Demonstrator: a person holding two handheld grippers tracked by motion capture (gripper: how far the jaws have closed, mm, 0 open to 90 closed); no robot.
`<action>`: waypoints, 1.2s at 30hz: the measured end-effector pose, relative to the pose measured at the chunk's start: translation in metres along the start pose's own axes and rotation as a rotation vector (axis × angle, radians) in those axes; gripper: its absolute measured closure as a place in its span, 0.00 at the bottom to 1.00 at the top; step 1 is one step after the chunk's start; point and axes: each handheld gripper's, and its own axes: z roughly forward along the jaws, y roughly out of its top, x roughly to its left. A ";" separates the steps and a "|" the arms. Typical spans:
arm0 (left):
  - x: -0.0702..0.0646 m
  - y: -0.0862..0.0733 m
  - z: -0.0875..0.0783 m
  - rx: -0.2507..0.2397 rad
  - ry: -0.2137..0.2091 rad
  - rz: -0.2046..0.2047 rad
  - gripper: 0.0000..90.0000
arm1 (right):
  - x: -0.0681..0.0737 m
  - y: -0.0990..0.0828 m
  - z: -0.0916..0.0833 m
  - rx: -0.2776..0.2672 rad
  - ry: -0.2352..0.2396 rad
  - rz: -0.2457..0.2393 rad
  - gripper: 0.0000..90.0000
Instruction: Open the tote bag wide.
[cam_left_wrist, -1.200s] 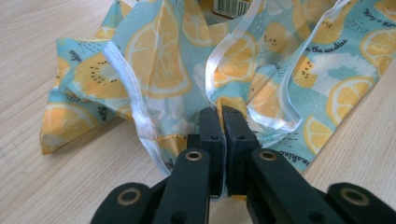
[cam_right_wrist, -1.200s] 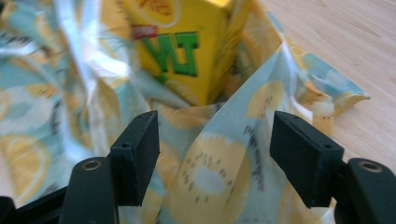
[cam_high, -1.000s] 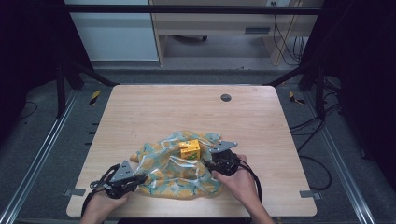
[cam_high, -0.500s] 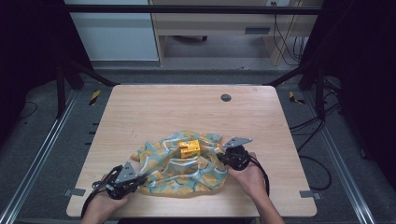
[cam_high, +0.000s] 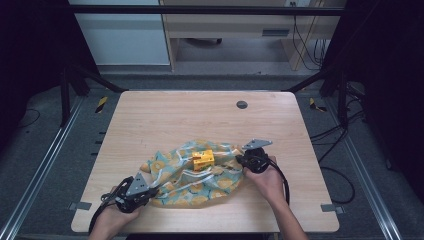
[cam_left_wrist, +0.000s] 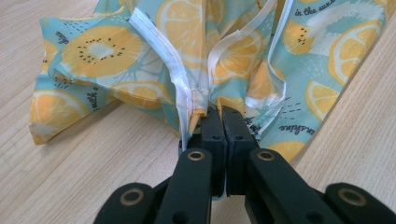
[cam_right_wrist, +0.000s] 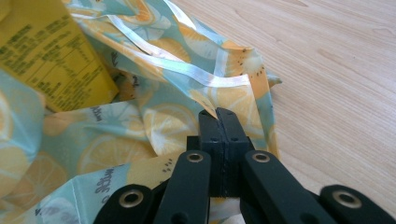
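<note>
Pale wooden tabletop (cam_high: 165, 125) carries a lemon-print fabric bag (cam_high: 192, 175) near its front edge, a yellow carton (cam_high: 204, 160) resting on it. Left tongs (cam_left_wrist: 223, 119) and right tongs (cam_right_wrist: 218, 120) each pinch a hemmed edge, probably to spread the mouth for the carton.

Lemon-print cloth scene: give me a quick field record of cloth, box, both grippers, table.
cloth: lemon-print cloth, bunched at the near middle of the table, white-edged hems showing
box: yellow box resting on the cloth
left gripper: left gripper shut on the cloth's near-left edge
right gripper: right gripper shut on the cloth's right edge, beside the box
table: wooden table, dark round insert near the far edge
</note>
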 end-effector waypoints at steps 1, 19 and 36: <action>0.000 0.000 0.001 -0.001 -0.001 -0.003 0.99 | 0.000 0.001 0.001 0.003 -0.003 0.002 1.00; -0.011 0.006 0.009 -0.006 -0.037 -0.006 0.99 | -0.019 0.018 0.012 0.019 -0.039 -0.021 1.00; -0.010 0.020 -0.028 -0.236 0.026 -0.073 0.60 | -0.004 0.041 -0.044 -0.135 -0.061 -0.020 0.43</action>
